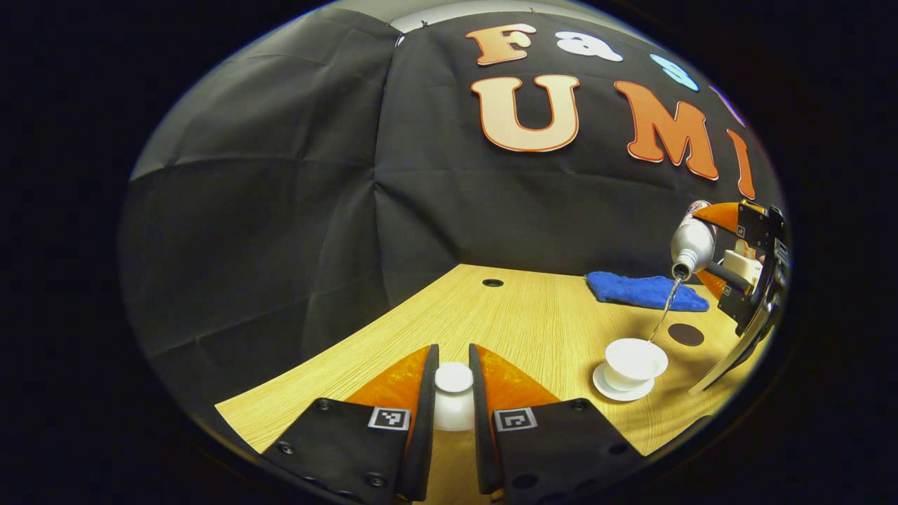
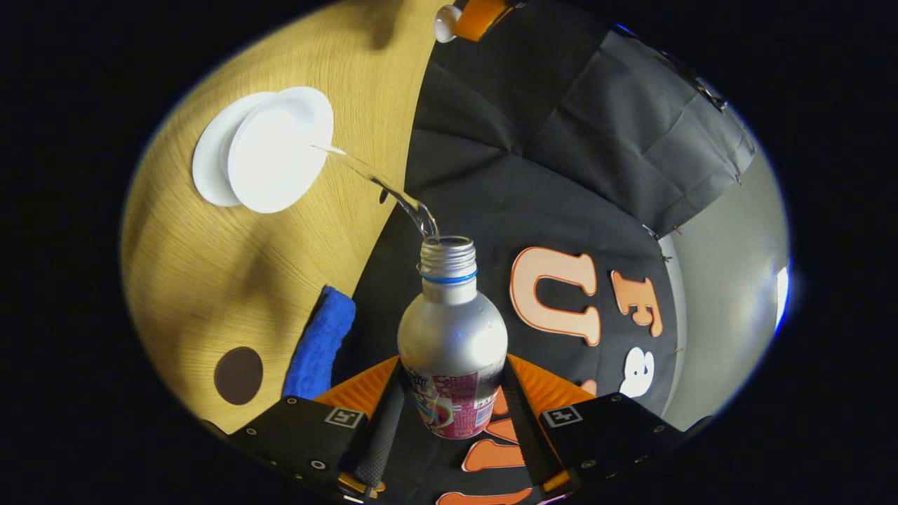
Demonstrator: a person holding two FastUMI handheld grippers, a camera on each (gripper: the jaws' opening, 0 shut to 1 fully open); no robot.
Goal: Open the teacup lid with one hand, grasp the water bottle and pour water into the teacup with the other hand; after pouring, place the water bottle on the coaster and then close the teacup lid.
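Can't see any water level inside my teacup from the left gripper view, and the bottle's base is hidden behind my fingers in the right gripper view; the wood-grain table carries a crumpled blue cloth at the back and the flat round dark coaster just beside it; my right gripper is clamped on the tilted silvery water bottle, a thin clear stream arcing into the open white cup on its saucer; my left gripper squeezes the smooth white lid by its knob, well apart from the cup.
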